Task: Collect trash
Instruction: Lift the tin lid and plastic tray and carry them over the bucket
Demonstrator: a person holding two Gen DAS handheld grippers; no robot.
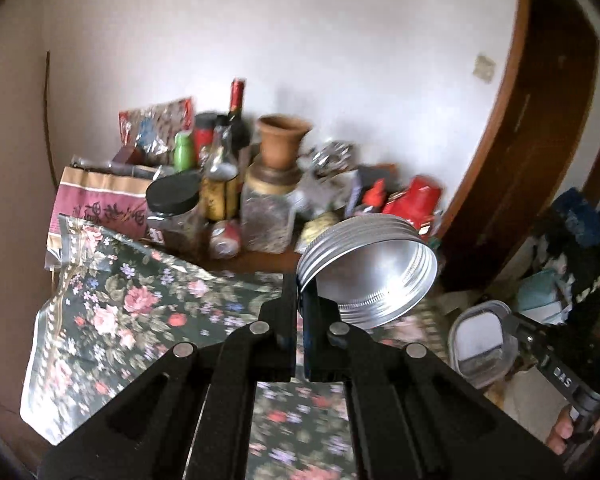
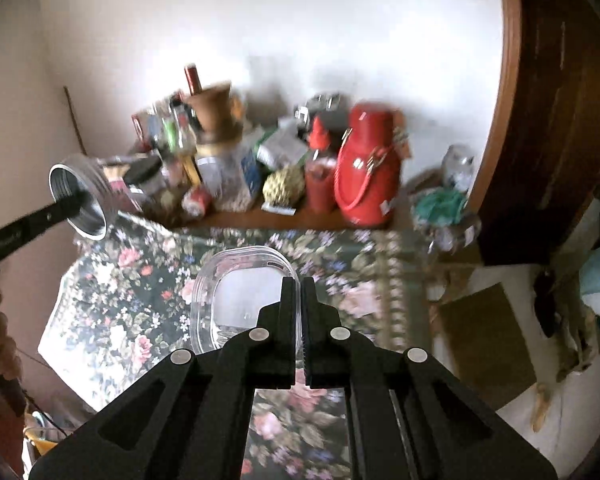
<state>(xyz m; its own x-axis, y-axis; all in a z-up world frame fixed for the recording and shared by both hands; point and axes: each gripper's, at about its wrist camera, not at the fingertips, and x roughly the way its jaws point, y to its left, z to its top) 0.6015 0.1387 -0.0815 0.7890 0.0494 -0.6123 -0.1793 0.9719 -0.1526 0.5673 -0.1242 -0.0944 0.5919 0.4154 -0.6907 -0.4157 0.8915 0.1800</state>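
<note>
The left gripper [image 1: 298, 296] has its jaws clamped together on the thin rim of a silver screw-thread tin [image 1: 374, 270], which hangs tilted in the air above the bench, its open mouth turned toward the camera and its bare metal inside showing. The right gripper [image 2: 299, 300] has its jaws pinched together on the edge of a clear plastic container [image 2: 236, 300]; the container is squarish with rounded corners, see-through, and held up above the middle of the bench.

Under both lies a dark floral cloth [image 2: 148, 280] with pink roses, covering the bench [image 2: 284, 218] except for a brown wooden strip along the far edge. That far edge is crowded: a black-lidded jar [image 1: 176, 212], a dark wine bottle [image 1: 236, 116], a terracotta pot [image 1: 282, 140] standing on a tall jar, a small red can [image 1: 225, 238] lying on its side, and toward the far right corner a red thermos jug [image 2: 366, 164] with a cord handle. Much of it is blurred.

Behind stands a white wall [image 1: 300, 40]; to the right is a dark wooden door frame [image 2: 540, 120].
</note>
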